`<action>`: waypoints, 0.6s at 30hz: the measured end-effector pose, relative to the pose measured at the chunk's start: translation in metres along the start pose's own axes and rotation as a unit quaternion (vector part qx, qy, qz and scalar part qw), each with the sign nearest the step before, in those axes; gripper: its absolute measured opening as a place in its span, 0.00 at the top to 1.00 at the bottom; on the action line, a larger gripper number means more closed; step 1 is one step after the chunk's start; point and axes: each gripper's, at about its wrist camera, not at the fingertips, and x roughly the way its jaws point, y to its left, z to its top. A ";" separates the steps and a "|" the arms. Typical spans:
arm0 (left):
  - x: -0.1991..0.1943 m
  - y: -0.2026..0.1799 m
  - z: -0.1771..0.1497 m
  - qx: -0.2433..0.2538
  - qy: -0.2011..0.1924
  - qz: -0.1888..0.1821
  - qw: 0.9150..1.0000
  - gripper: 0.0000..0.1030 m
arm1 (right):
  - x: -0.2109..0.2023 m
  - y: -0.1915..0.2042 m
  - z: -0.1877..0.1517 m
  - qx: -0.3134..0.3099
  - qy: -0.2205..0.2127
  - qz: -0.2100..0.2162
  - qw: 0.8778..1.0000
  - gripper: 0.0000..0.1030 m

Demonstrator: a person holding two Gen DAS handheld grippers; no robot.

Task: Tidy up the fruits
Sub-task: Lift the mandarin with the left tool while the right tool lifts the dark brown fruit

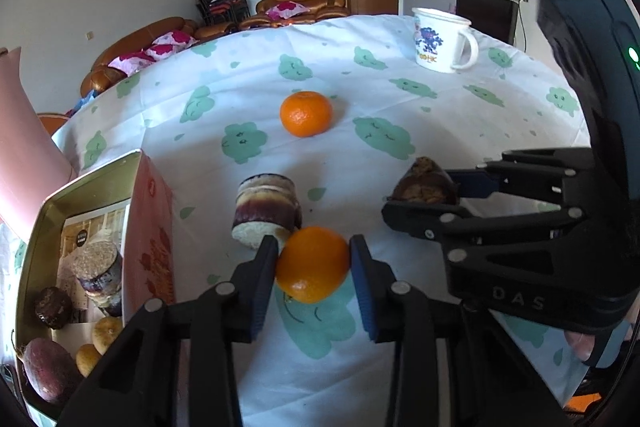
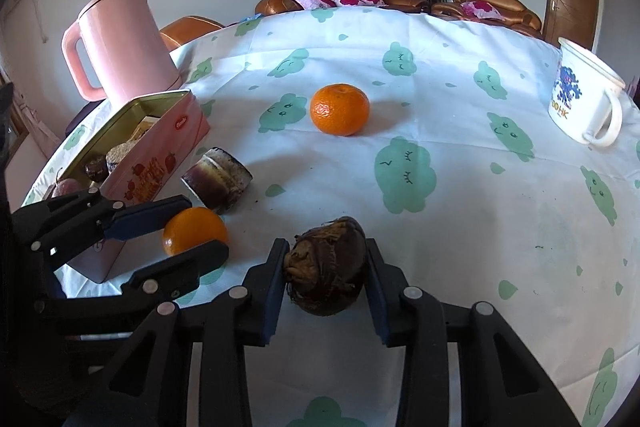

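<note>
My left gripper (image 1: 314, 247) is shut on an orange (image 1: 312, 269), its pads pressing both sides just above the cloud-print tablecloth (image 1: 400, 99). In the right wrist view the same gripper (image 2: 204, 227) and orange (image 2: 194, 230) show at lower left. My right gripper (image 2: 326, 251) is shut on a dark brown, rough-skinned fruit (image 2: 328, 267), also seen in the left wrist view (image 1: 424, 183). A second orange (image 1: 306, 113) (image 2: 339, 109) lies free in the middle of the table. An open pink tin (image 1: 152, 227) (image 2: 160, 155) at the left holds several dark and yellowish fruits.
A cut purple-and-white cylindrical piece (image 1: 266, 213) (image 2: 218, 179) lies between the tin and the held orange. A pink kettle (image 2: 120, 43) stands behind the tin. A white printed mug (image 1: 442, 41) (image 2: 584, 99) sits far right. Brown sofas stand beyond the table's far edge.
</note>
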 end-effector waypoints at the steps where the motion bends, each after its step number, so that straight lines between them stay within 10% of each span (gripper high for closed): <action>1: 0.002 0.003 0.001 -0.008 0.002 0.001 1.000 0.59 | 0.000 0.001 0.000 0.000 0.000 -0.001 1.000 0.63; 18: -0.009 0.014 0.000 -0.034 -0.030 -0.021 0.999 0.65 | -0.008 0.004 0.000 -0.008 -0.020 -0.001 1.000 0.63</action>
